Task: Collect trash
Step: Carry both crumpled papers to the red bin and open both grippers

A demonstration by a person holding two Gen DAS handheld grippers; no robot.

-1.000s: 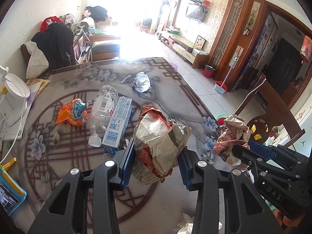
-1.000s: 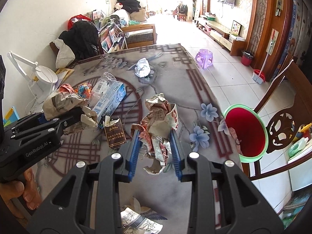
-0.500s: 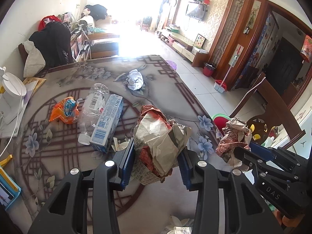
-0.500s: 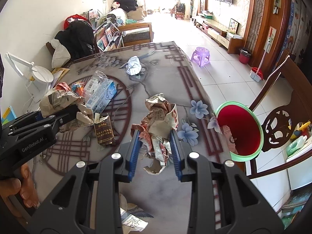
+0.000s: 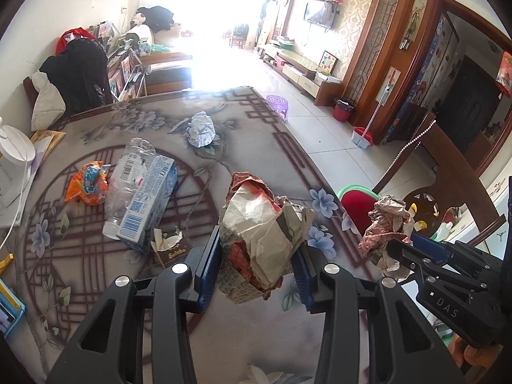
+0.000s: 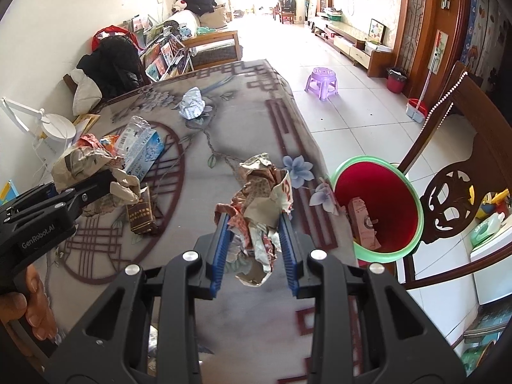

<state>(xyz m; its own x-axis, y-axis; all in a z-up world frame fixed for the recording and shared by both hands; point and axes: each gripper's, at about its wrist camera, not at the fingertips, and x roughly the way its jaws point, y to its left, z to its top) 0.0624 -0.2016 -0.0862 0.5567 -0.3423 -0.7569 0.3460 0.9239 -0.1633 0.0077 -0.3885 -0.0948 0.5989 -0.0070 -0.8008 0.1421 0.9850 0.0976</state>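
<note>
A large crumpled wad of beige and red printed paper (image 5: 262,240) sat between the blue pads of the left gripper (image 5: 256,267), which was clenched on it and held it clear above the patterned grey tablecloth (image 5: 224,134). A smaller crumpled wad of red-brown and white paper (image 6: 260,220) was pinched in the same way by the right gripper (image 6: 254,249), its jaws nearly together, the wad bulging above and hanging below the pads. In the right wrist view the left gripper and its wad appeared at the left edge, with fingers of a hand (image 6: 32,316) wrapped on its handle.

Just right of the table edge, near the right gripper's wad, stood a round bin with a green rim and red interior (image 6: 406,188). One flat pinkish printed carton (image 6: 363,220) leaned inside it.

Loose trash remained on the cloth to the left: a brown cigarette pack with torn top (image 6: 140,212), a blue and white rectangular carton (image 5: 148,204) lying against a crushed clear plastic bottle (image 5: 124,179), an orange snack wrapper (image 5: 86,187) further left, and a ball of white printed paper (image 5: 200,129) at the far side. A purple plastic stool (image 6: 321,81) stood on the tiled floor beyond.
</note>
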